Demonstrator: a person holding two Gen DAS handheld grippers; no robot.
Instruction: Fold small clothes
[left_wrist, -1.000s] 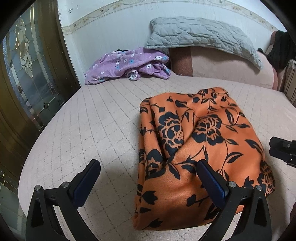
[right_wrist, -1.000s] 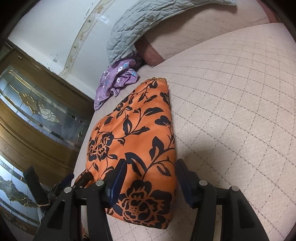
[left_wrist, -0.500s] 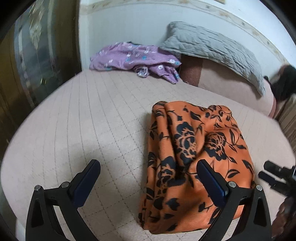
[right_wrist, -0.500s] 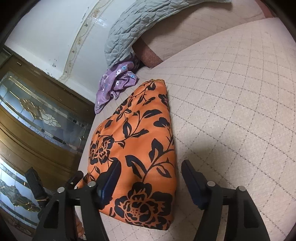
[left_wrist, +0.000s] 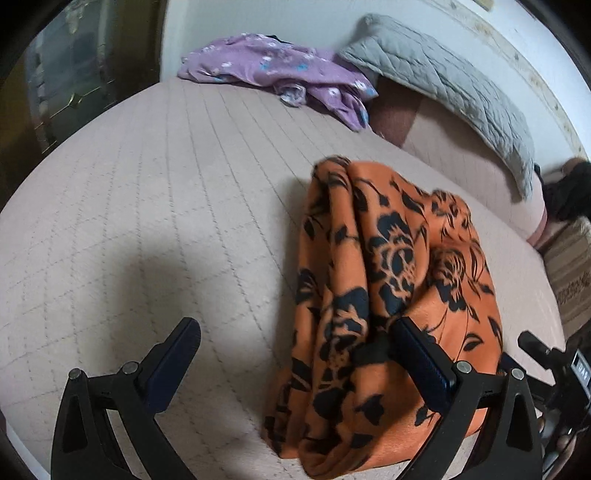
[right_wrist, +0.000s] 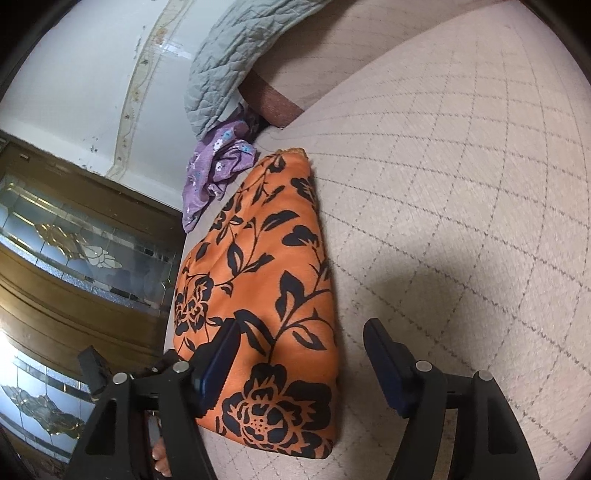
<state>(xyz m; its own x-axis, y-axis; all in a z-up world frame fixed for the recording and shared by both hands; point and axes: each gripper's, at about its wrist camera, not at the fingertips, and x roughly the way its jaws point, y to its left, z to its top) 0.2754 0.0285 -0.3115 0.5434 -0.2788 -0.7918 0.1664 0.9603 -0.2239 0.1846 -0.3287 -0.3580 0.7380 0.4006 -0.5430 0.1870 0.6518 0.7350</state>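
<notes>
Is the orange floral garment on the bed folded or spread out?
Folded. The orange floral garment lies on the quilted bed cover as a compact, thick bundle, with stacked layers showing along its near edge in the left wrist view.

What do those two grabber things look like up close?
The left gripper and the right gripper look alike: black plastic frames shaped like open triangles, silver round rivets at the joints, and flat dark blue pads on the fingers. No cables show.

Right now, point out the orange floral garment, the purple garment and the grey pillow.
orange floral garment (right_wrist: 266, 295): right wrist view, middle of its top face.
purple garment (left_wrist: 273, 70): left wrist view, its centre.
grey pillow (left_wrist: 443, 85): left wrist view, its middle.
</notes>
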